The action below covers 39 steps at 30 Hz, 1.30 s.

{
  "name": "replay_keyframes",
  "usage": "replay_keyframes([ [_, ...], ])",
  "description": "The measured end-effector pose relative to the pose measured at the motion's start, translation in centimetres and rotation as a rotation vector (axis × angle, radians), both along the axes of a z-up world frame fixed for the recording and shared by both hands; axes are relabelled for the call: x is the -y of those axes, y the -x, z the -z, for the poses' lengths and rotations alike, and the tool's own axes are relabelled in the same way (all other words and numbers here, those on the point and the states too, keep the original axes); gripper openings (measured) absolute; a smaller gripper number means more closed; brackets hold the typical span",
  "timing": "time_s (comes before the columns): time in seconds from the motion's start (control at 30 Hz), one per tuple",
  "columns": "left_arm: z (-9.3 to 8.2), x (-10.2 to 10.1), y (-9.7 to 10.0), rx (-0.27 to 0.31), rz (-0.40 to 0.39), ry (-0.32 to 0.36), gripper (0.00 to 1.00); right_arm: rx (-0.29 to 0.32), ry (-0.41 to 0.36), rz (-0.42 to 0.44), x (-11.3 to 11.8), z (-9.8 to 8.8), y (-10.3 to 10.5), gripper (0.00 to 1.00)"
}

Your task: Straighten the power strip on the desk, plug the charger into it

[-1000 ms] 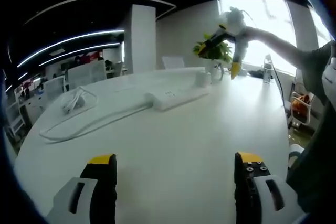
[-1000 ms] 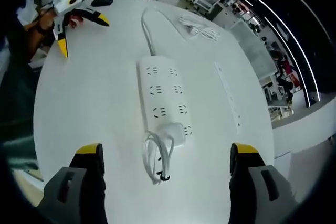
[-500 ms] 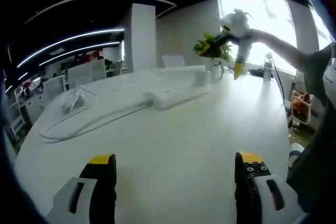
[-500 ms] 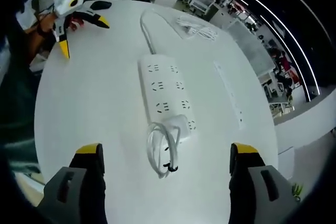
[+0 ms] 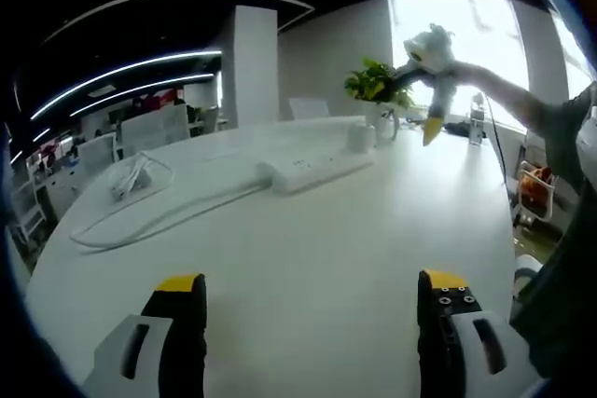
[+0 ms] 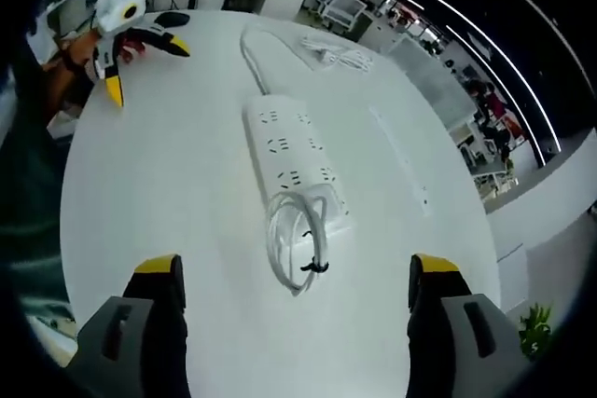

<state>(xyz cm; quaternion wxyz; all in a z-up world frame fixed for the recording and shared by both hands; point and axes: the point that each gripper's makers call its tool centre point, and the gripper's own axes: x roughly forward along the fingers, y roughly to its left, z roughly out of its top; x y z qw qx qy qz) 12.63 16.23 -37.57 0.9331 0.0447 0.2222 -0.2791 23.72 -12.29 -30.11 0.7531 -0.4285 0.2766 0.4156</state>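
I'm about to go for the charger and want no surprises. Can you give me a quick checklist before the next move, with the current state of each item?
1. Right gripper open, nothing between its jaws: ok.
2. Left gripper open, nothing between its jaws: ok.
3. Charger in sight, resting on the near end of the power strip: ok.
4. Charger plugged in: cannot tell.
5. Bundled charger cable tied, lying half on the desk: ok.
6. Power strip straightened: cannot tell.

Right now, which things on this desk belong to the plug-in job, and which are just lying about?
Job:
power strip
charger with its looped cable, lying on the strip's near end

Lying about:
bundled white cable
second, slimmer strip
potted plant
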Motion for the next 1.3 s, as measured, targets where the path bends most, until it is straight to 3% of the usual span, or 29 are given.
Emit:
replay_keyframes([
  [0.27, -0.2, -0.1, -0.1, 0.007, -0.009, 0.003, 0.96, 0.017, -0.084, 0.038, 1.1, 0.1, 0.4, 0.99],
  [0.7, -1.3, -0.2, -0.4, 0.041, -0.018, 0.004, 0.96, 0.082, -0.276, 0.129, 2.6, -1.9, 0.9, 0.99],
  [0.97, -2.4, -0.6, -0.8, 0.071, -0.034, 0.013, 0.96, 0.085, -0.364, 0.173, 4.1, -1.6, 1.3, 0.99],
  [1.3, -3.2, -0.3, -0.8, 0.091, -0.033, 0.024, 0.96, 0.094, -0.526, 0.259, 6.3, -1.0, 2.0, 0.99],
])
